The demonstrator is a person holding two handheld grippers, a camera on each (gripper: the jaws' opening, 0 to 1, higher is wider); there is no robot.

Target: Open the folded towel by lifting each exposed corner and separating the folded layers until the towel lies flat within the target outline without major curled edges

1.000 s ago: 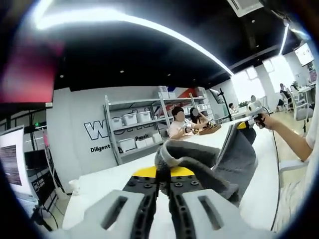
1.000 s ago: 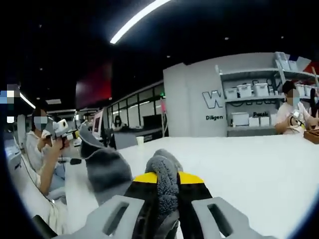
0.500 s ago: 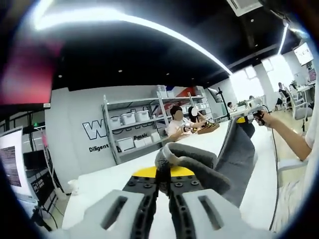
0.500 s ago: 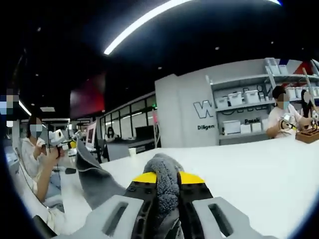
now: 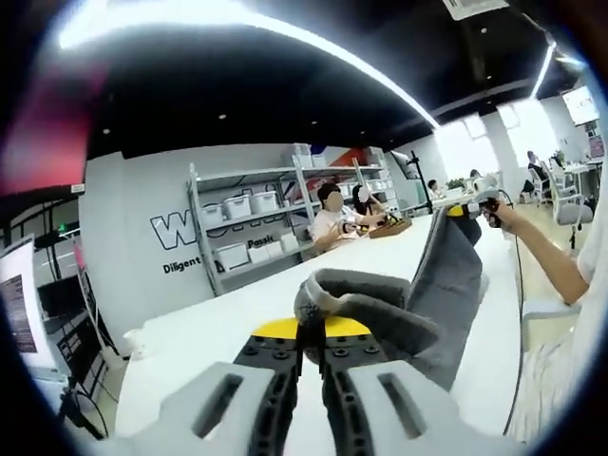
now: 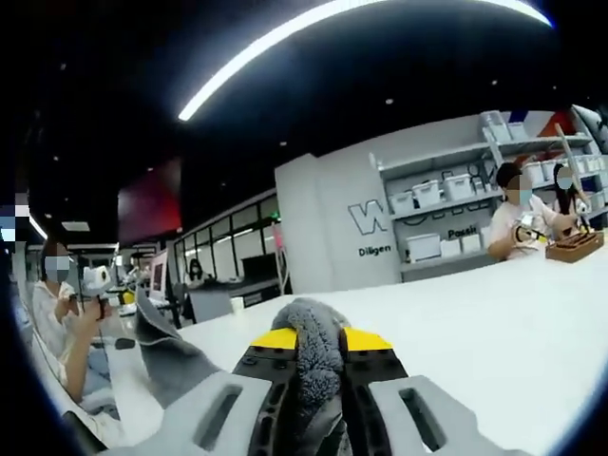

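A long white tabletop runs toward a grey wall with metal shelves holding white bins, under a dark ceiling with a bright light strip. Two people sit at the far end of the tabletop. The grey towel hangs in the air above the tabletop, stretched lengthwise between the two grippers. The left gripper has its jaws clamped on one bunched corner; the towel runs from there up to the right gripper, held in a hand. In the right gripper view, the right gripper pinches a thick wad of towel, and the cloth trails off toward the left gripper.
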